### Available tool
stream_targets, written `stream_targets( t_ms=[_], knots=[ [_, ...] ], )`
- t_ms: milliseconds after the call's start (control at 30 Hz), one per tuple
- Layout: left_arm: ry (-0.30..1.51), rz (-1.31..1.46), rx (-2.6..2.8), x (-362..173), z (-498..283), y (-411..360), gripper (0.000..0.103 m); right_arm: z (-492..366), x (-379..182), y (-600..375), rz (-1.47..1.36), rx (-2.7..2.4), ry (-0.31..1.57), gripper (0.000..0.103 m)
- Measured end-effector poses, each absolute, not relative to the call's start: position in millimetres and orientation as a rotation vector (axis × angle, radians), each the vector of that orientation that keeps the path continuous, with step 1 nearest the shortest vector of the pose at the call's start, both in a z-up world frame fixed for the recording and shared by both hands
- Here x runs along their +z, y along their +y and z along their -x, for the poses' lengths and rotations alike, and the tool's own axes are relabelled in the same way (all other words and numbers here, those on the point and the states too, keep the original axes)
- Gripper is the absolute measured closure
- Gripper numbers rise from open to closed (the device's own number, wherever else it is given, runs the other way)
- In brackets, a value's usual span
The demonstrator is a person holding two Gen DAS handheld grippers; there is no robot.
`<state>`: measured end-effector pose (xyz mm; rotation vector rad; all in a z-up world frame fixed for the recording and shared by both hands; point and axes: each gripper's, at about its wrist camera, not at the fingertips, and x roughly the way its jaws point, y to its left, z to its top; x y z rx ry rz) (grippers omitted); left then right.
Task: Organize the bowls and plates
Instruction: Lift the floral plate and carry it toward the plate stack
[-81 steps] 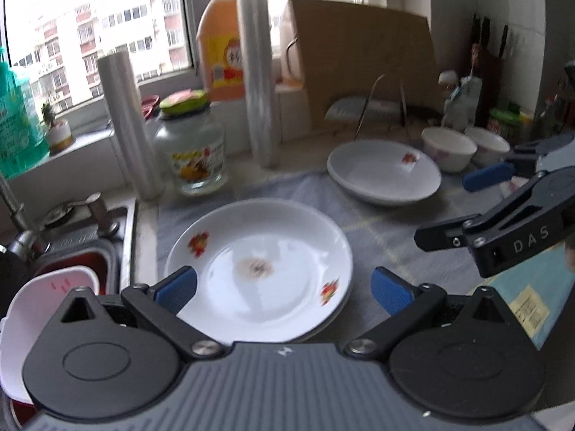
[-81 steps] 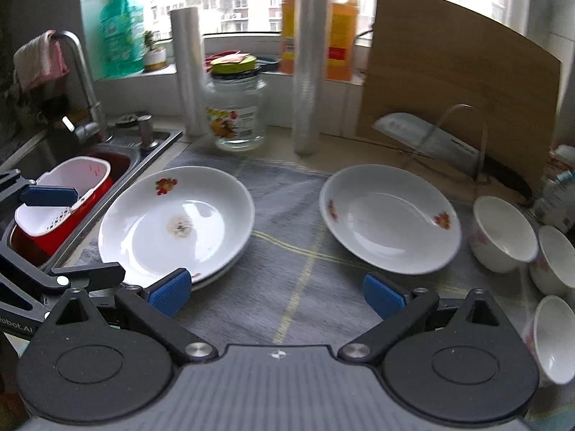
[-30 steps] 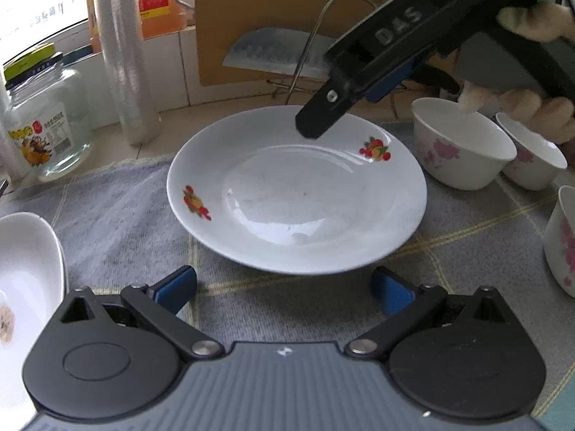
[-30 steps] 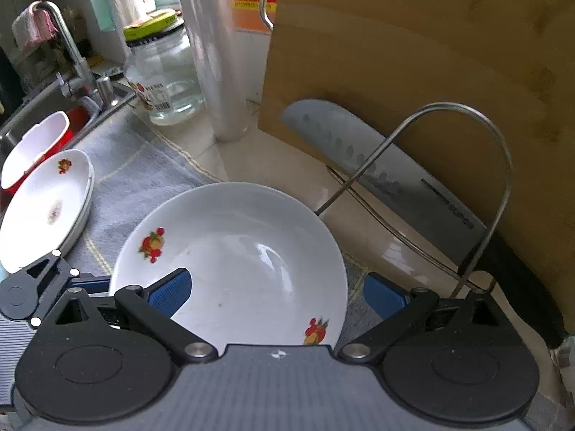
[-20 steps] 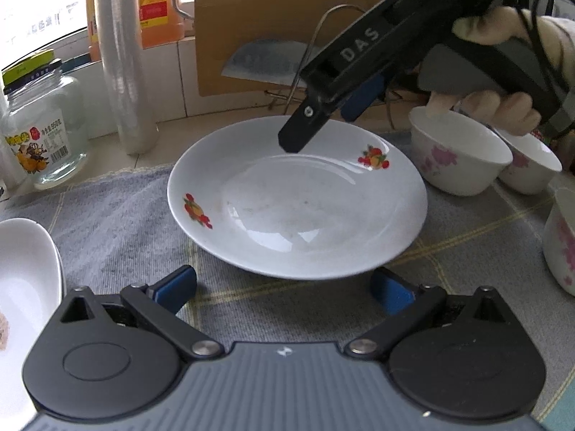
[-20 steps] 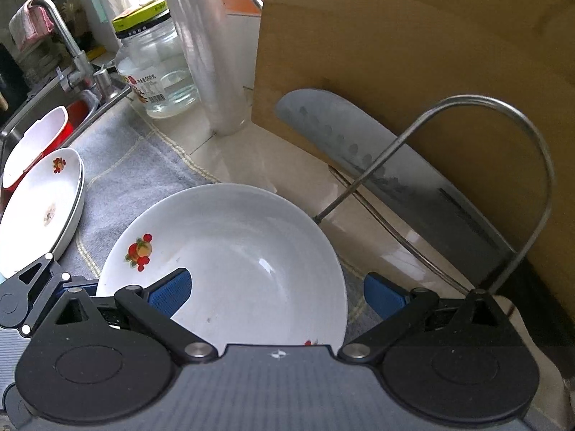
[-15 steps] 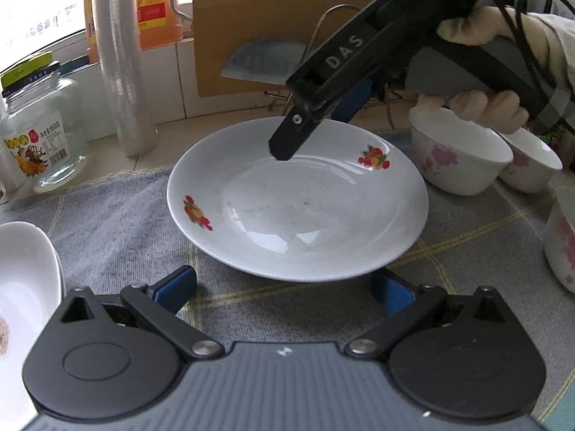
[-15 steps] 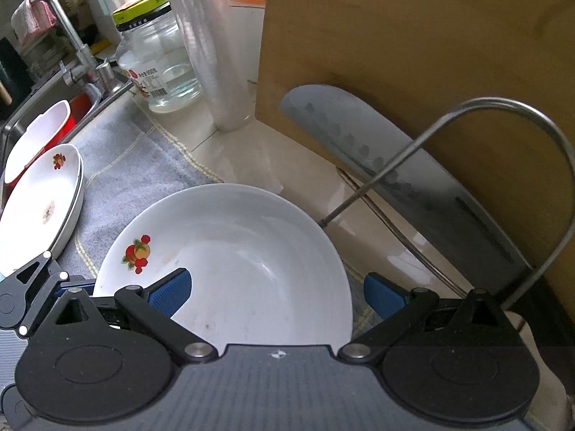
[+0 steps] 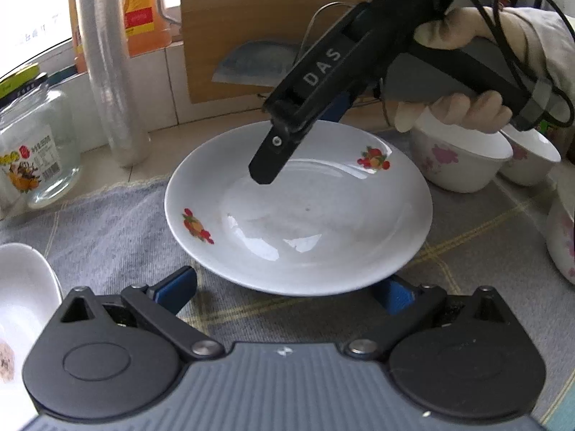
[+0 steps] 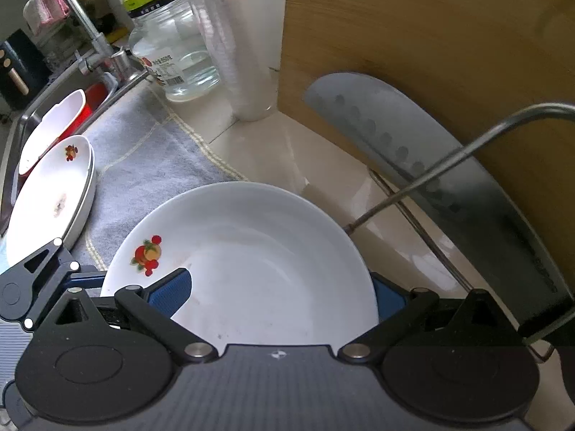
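A white plate (image 9: 323, 222) with fruit prints rests on the grey cloth. My left gripper (image 9: 284, 291) is open at the plate's near rim, and the rim overlaps its right pad. My right gripper (image 9: 298, 140) reaches in from the far side, held by a hand, with one finger over the plate's inside. In the right wrist view the same plate (image 10: 258, 258) fills the gap of the right gripper (image 10: 278, 292), which is open: its left pad lies over the plate, its right pad beside the rim. A stack of plates (image 10: 46, 201) lies to the left. Three flowered bowls (image 9: 460, 158) stand at the right.
A wooden cutting board (image 10: 449, 54), a cleaver (image 10: 395, 136) and a wire rack (image 10: 467, 158) stand just behind the plate. A glass jar (image 9: 32, 147) and a film roll (image 9: 107, 72) stand at the back left. The sink with a white basket (image 10: 54, 122) is far left.
My right gripper has moved lower and further in over the plate's far rim. My left gripper has edged closer to the near rim. Both stay open.
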<state>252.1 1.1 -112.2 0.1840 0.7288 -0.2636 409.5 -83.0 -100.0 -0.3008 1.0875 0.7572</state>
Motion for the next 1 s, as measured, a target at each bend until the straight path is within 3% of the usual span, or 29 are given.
stream_targets(
  t_ms=[1000],
  knots=[
    [0.708, -0.271, -0.285, -102, -244, -3, 0.002, -391, -93, -83, 0.351, 0.797, 1.072, 0.000]
  ],
)
